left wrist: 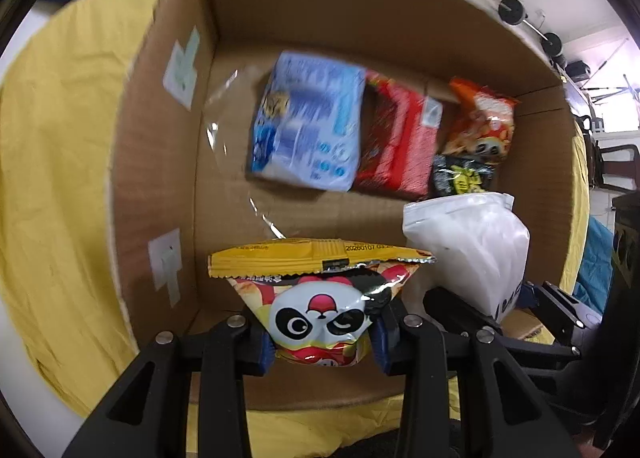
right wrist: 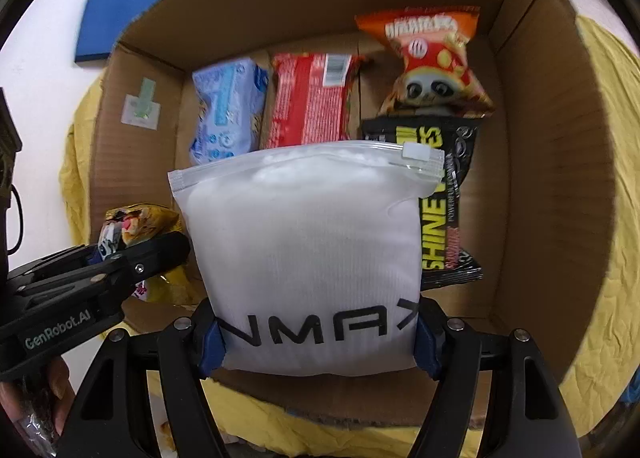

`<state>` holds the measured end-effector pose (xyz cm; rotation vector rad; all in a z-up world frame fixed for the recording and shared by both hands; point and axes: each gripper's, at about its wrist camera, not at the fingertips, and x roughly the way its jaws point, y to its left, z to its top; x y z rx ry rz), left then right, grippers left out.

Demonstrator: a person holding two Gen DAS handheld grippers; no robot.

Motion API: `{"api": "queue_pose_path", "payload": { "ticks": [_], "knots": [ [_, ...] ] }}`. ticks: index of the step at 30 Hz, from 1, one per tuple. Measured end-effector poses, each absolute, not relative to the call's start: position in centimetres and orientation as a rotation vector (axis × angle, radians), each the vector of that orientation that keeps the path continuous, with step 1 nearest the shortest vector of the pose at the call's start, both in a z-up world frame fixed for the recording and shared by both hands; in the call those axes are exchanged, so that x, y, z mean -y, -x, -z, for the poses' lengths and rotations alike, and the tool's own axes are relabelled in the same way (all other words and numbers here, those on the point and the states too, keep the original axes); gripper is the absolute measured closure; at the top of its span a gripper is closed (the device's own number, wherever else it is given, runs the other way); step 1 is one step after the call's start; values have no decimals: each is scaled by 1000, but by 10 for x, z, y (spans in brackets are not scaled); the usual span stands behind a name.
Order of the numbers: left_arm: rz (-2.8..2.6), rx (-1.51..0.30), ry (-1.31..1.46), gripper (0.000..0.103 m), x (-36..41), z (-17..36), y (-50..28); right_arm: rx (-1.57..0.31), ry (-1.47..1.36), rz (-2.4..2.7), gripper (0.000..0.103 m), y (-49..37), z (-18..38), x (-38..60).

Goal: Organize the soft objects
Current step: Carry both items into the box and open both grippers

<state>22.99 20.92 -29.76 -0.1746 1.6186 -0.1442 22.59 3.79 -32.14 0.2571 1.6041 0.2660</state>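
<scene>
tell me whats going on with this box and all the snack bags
A person with two handheld grippers is packing soft packets into a cardboard box. The left gripper is shut on a yellow panda snack bag; the right gripper is shut on a white zip pouch. Both hang over the box, where a blue pack, red pack, orange bag and black bag already lie.

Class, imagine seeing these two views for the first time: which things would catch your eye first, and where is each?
Likely the white zip pouch, clamped in the right gripper over the cardboard box. Next, the panda snack bag pinched in the left gripper. On the box floor behind lie a blue pack and a red pack.
</scene>
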Motion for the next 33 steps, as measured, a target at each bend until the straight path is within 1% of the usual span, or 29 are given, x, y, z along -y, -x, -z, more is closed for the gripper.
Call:
{"api": "queue_pose_path", "payload": {
  "ticks": [3,9,17,19,22,24,27,28,29,30,31,33],
  "knots": [
    [146,-1669,201,69,-212,315,-231,-1626,-259,-263,28,-228,332,-40],
    [136,-1702,199,68,-210,330,-233,-1653,-262,-269,26,-232,344,-46],
    [103,-1737,192,63,-210,339,-234,-1687,-244,-268,21,-234,360,-49],
    [97,-1737,180,62,-209,339,-234,-1685,-231,-269,20,-235,359,-47],
    [73,-1715,151,57,-205,334,-230,-1670,-209,-278,17,-235,354,-49],
    [69,-1697,142,56,-201,328,-230,-1667,-193,-283,14,-232,349,-55],
    [63,-1671,126,48,-194,317,-226,-1639,-151,-274,12,-230,339,-55],
    [63,-1664,123,44,-192,314,-226,-1630,-147,-271,10,-230,333,-54],
    [57,-1651,115,38,-191,309,-224,-1623,-146,-265,5,-230,330,-52],
    [53,-1638,112,35,-189,305,-224,-1617,-146,-261,3,-229,327,-51],
    [54,-1624,112,29,-187,300,-223,-1603,-149,-256,3,-229,322,-48],
    [54,-1601,113,21,-185,289,-221,-1586,-142,-236,0,-229,316,-42]
  ]
}}
